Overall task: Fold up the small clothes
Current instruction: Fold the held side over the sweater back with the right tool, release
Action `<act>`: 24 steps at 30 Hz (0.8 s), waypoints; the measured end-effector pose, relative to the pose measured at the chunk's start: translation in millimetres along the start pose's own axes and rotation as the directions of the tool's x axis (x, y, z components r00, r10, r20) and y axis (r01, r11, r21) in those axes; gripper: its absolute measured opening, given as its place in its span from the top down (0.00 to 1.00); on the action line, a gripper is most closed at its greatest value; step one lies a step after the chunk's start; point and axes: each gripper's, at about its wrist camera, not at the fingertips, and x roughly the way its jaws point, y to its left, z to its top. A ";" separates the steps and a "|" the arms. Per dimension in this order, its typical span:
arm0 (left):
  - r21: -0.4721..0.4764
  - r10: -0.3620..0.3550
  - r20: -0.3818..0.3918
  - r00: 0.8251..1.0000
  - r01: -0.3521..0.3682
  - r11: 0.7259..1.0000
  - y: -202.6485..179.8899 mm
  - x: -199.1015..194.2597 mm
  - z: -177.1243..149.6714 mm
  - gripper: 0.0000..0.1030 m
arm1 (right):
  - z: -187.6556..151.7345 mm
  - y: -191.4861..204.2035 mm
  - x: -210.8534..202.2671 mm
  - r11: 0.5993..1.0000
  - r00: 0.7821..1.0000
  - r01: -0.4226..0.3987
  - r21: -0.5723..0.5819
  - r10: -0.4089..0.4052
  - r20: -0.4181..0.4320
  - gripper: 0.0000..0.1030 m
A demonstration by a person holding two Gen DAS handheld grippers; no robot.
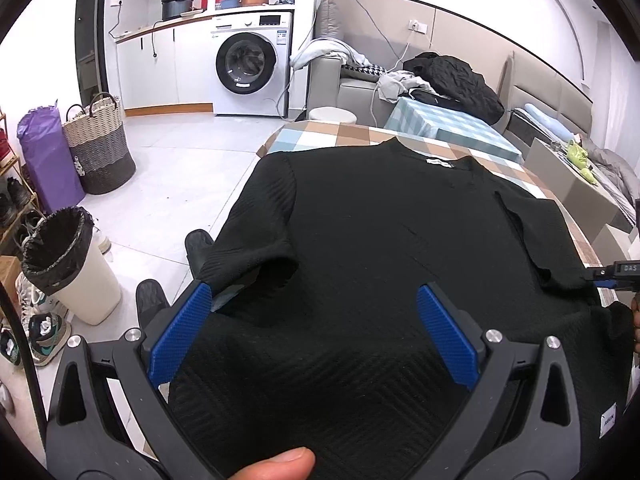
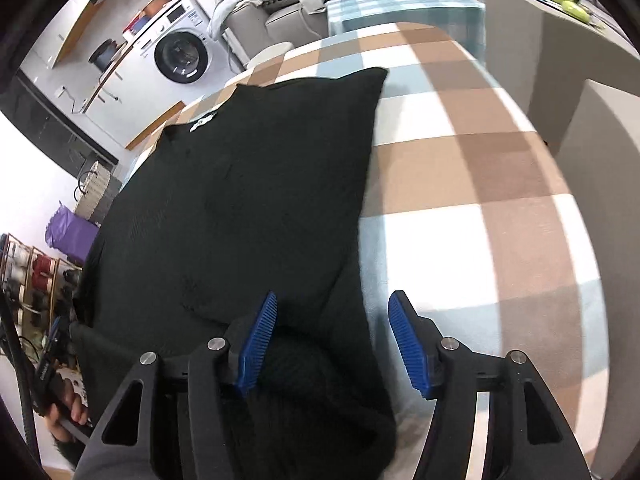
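Note:
A black short-sleeved knit top [image 1: 380, 232] lies spread on the checked tablecloth [image 1: 320, 136], neck with its white label [image 1: 438, 163] at the far side. Its right sleeve [image 1: 532, 236] is turned in over the body; the left sleeve [image 1: 260, 216] hangs at the table's edge. My left gripper [image 1: 316, 296] hovers open over the lower body, and a thumb shows at the bottom. My right gripper [image 2: 332, 304] is open at the top's [image 2: 240, 200] right hem edge, with cloth between the pads but not pressed. The right gripper's tip [image 1: 616, 276] shows at the frame's right edge.
On the floor to the left stand a lined bin [image 1: 68, 264], a woven basket [image 1: 100, 144], a purple bag [image 1: 44, 152] and shoes. A washing machine [image 1: 248, 68] and a sofa piled with clothes [image 1: 452, 76] lie beyond. Cardboard boxes [image 2: 568, 80] flank the table's right. Bare tablecloth [image 2: 480, 200] lies right of the top.

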 end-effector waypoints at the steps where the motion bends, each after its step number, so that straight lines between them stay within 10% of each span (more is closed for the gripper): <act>1: 0.002 0.006 0.001 1.000 -0.006 1.000 -0.6 -0.4 0.0 0.01 | 3.3 4.7 5.3 1.000 1.000 0.005 -0.016 -0.005 -0.008 0.54; 7: -0.008 0.026 -0.012 1.000 -0.027 1.000 -1.6 3.3 -0.3 0.01 | 19.4 10.0 25.6 0.986 0.986 0.160 -0.055 -0.157 0.052 0.92; 24: -0.013 0.039 -0.020 0.999 -0.039 0.999 -2.1 8.3 1.3 0.01 | 29.1 -59.1 -20.0 0.952 0.950 0.272 0.140 -0.289 0.116 0.89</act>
